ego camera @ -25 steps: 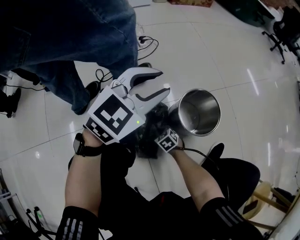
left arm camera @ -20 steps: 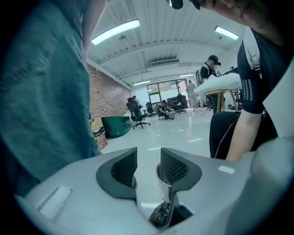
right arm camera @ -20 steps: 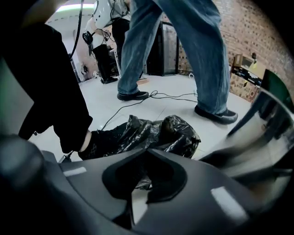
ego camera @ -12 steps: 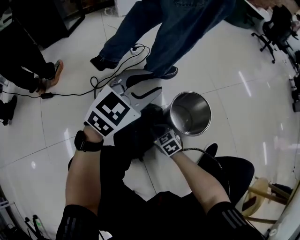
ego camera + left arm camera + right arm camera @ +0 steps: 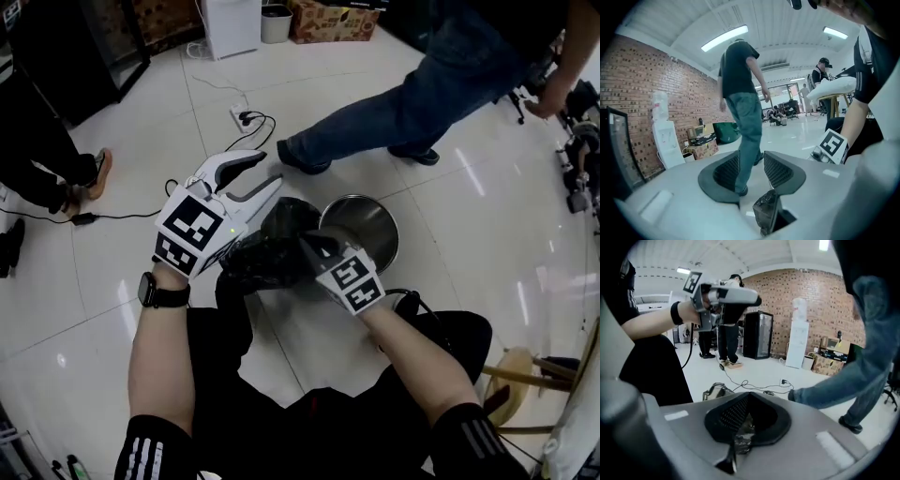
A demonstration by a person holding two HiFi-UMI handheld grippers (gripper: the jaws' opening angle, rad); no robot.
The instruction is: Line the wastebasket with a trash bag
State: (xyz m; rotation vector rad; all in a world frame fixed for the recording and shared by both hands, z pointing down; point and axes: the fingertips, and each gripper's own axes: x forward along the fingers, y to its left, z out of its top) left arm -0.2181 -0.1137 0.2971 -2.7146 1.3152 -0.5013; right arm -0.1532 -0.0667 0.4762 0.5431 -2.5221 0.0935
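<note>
The steel wastebasket [image 5: 361, 230] stands open-topped on the white floor in front of me. A crumpled black trash bag [image 5: 272, 248] hangs in the air just left of its rim, between my two grippers. My right gripper [image 5: 314, 246] is shut on the bag; in the right gripper view, the bag film [image 5: 743, 439] is pinched between its closed pads. My left gripper [image 5: 246, 183] is above the bag's left part, jaws apart. In the left gripper view a scrap of the bag [image 5: 766, 213] sits at the root of those jaws, below the separated pads [image 5: 780, 171].
A person in jeans [image 5: 403, 112] strides across the floor just beyond the wastebasket. A power strip with cables [image 5: 246, 117] lies behind my left gripper. Another person's feet [image 5: 89, 173] are at the left. A wooden stool [image 5: 525, 375] is at my right, cardboard boxes [image 5: 333, 19] at the back.
My right gripper has risen from near the floor, lifting the bag up beside the wastebasket's rim. The left gripper has barely moved. The person in jeans has walked from left to right.
</note>
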